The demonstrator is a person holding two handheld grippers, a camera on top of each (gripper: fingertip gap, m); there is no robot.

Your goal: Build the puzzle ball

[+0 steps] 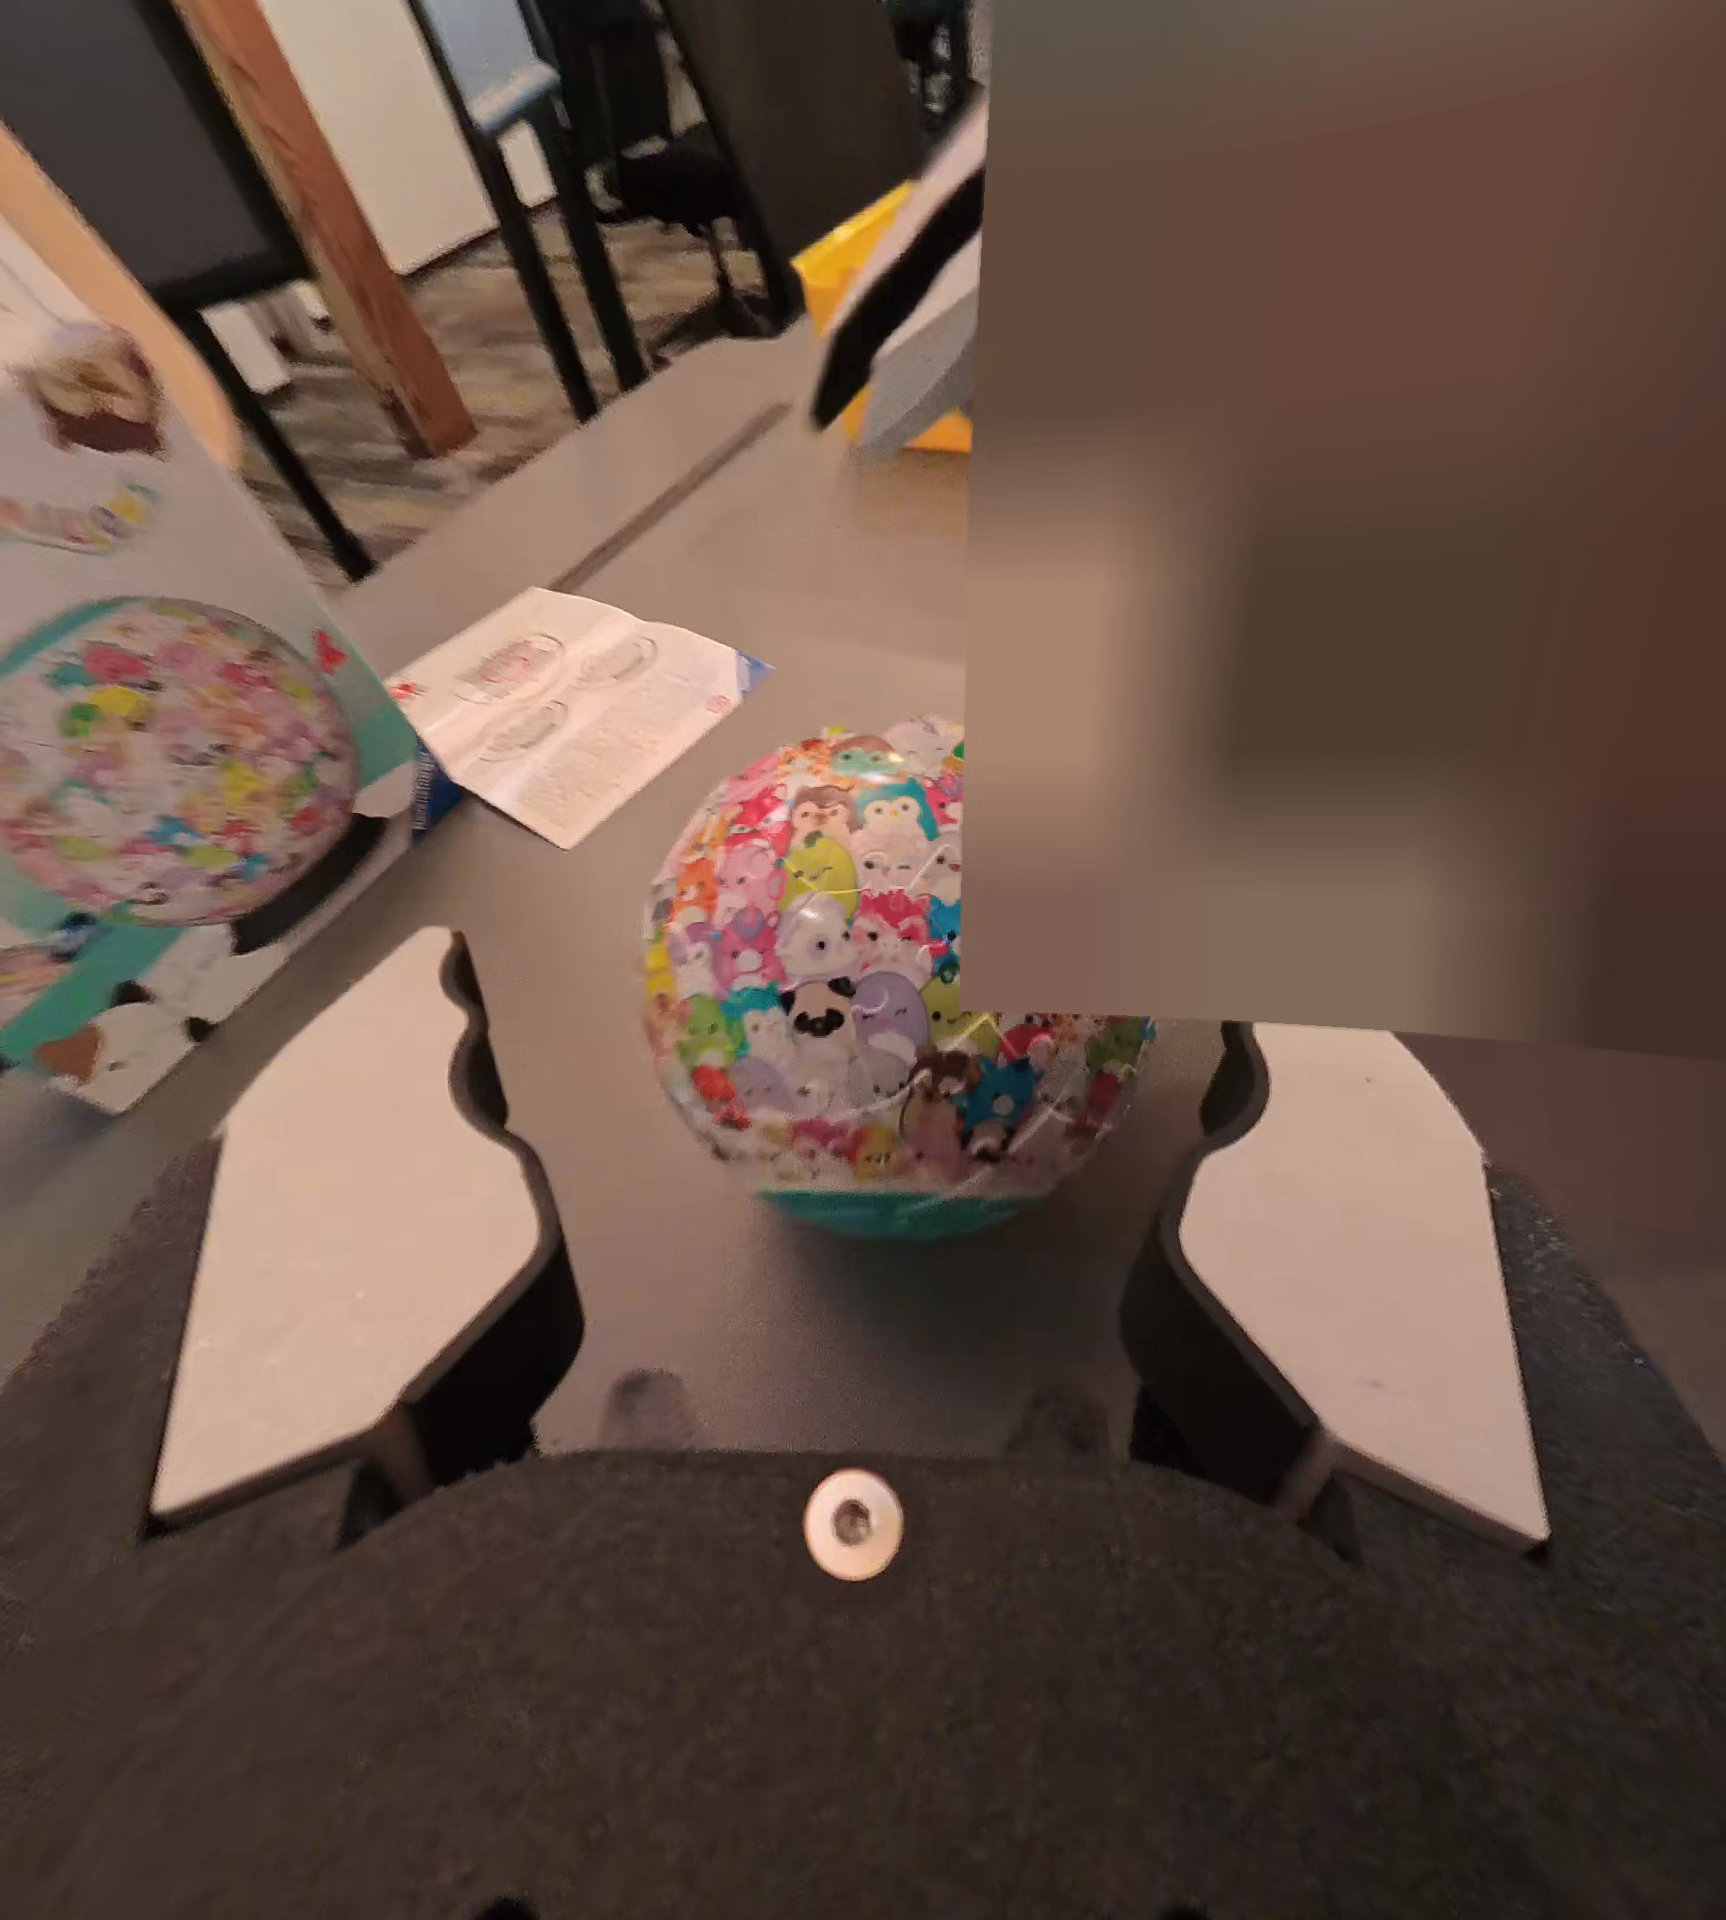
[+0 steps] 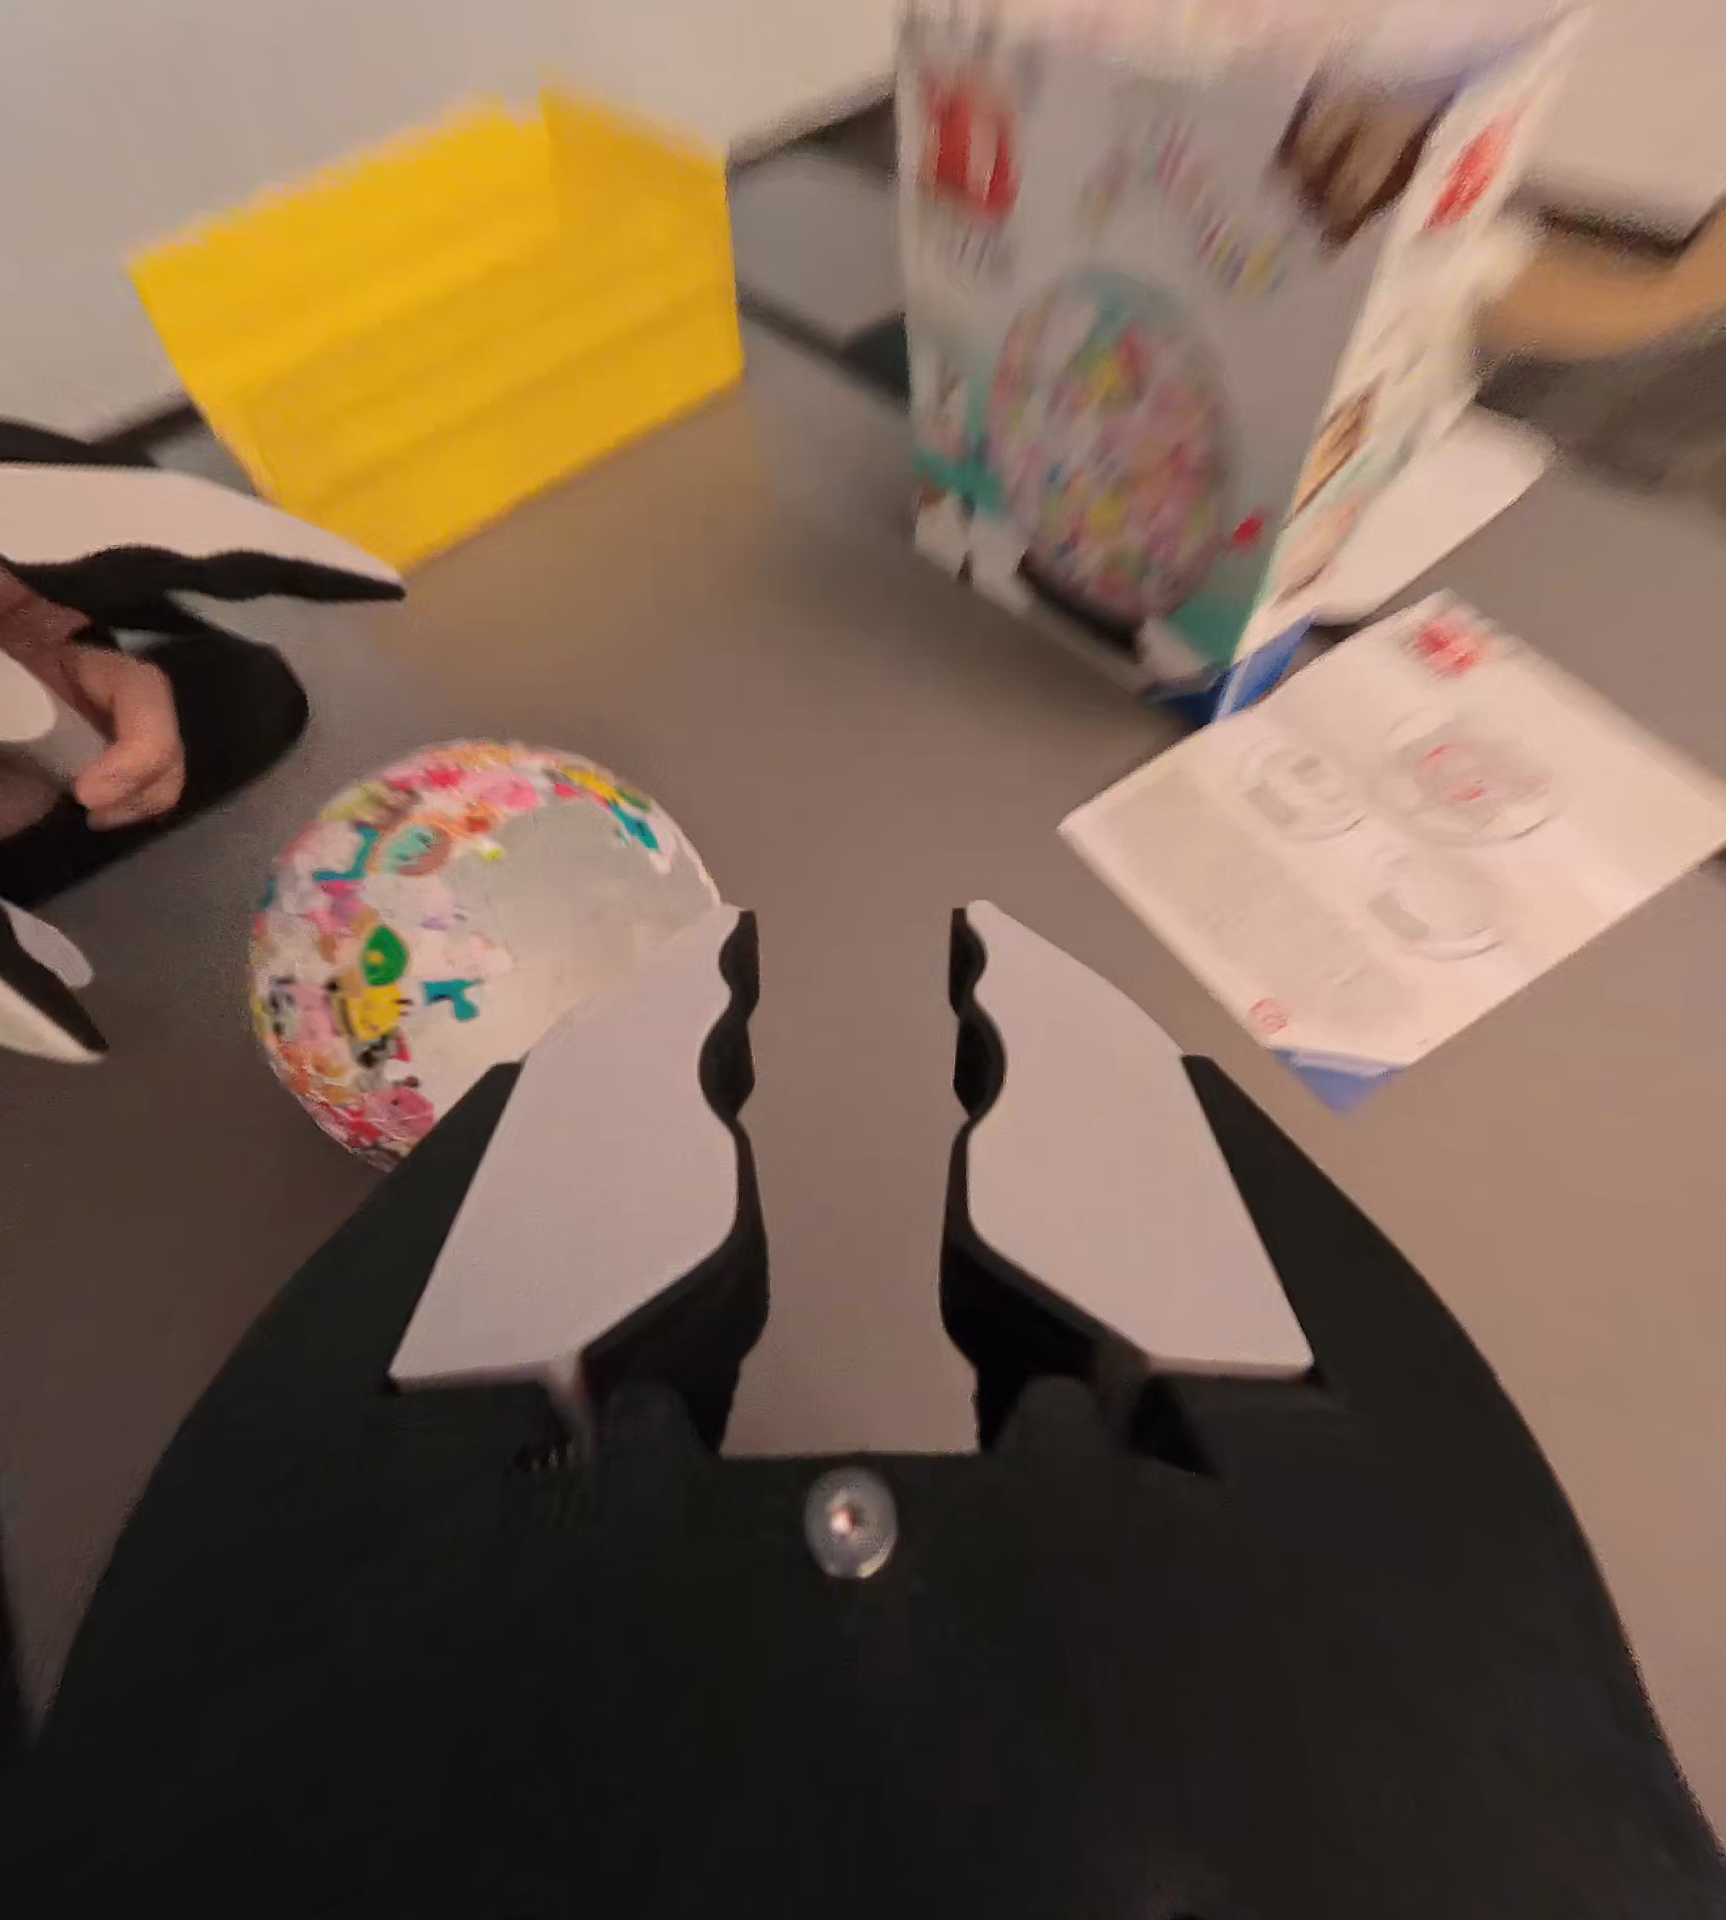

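Puzzle ball (image 1: 838, 997) stood on the grey worktop (image 1: 713, 582), seated on a teal base (image 1: 890, 1214), covered in bright cartoon figures, apparently whole on the side shown to the left wrist view; far part hidden by a blurred patch. Lay ahead of the left gripper (image 1: 848, 997), between the lines of its 2 fingers but untouched, jaws spread wide with nothing held. Right gripper (image 2: 854, 925) hung over bare worktop just beside the ball (image 2: 469, 935), jaws parted by a narrow gap, empty.

Yellow bin (image 2: 443, 312) stood toward the far edge of the worktop, open top turned away, contents not visible. Puzzle box (image 2: 1150, 343) stood upright farther back, printed with a picture of the ball, flap open at one side, inside not seen. Folded instruction sheet (image 2: 1399, 842) lay flat beside the box, near it and well apart from the ball. Left gripper (image 2: 59, 769) appeared in the right wrist view at the left edge, a hand (image 2: 126, 743) gripping its handle.
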